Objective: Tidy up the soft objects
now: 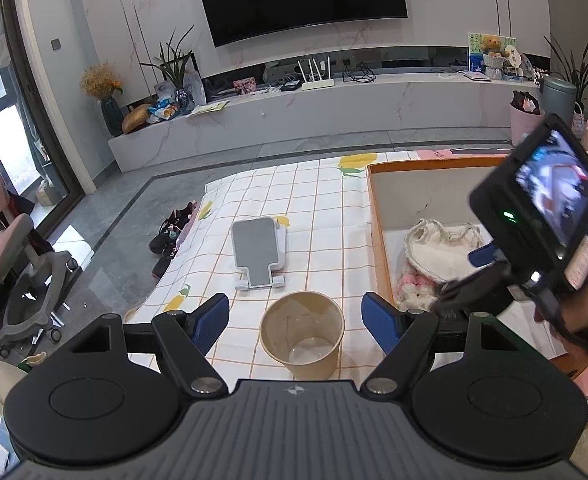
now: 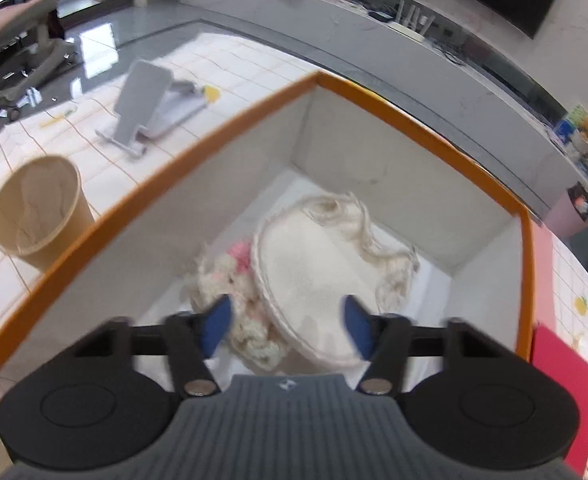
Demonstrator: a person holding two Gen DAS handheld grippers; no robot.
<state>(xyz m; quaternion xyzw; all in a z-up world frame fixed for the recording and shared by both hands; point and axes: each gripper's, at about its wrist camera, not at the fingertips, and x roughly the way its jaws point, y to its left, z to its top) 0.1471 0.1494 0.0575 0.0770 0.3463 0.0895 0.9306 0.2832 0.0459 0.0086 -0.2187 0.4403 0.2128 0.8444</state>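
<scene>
Snagging is the risk: right gripper (image 2: 287,326), half-open and empty above cream pouch (image 2: 318,276) in box (image 2: 229,128), could catch its cord; left gripper (image 1: 296,322) gapes wide around cup (image 1: 302,334).

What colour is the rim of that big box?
Orange; the box rim shows best in the right wrist view.

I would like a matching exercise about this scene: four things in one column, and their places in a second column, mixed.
Things:
1. paper cup
2. cream knitted bag
3. grey phone stand
4. pink fluffy item

Places:
A. on the checked cloth, beyond the cup
B. in the box, partly under the bag
C. on the cloth, outside the orange-rimmed box
D. in the box, on top

Pairs: 1-C, 2-D, 3-A, 4-B
</scene>
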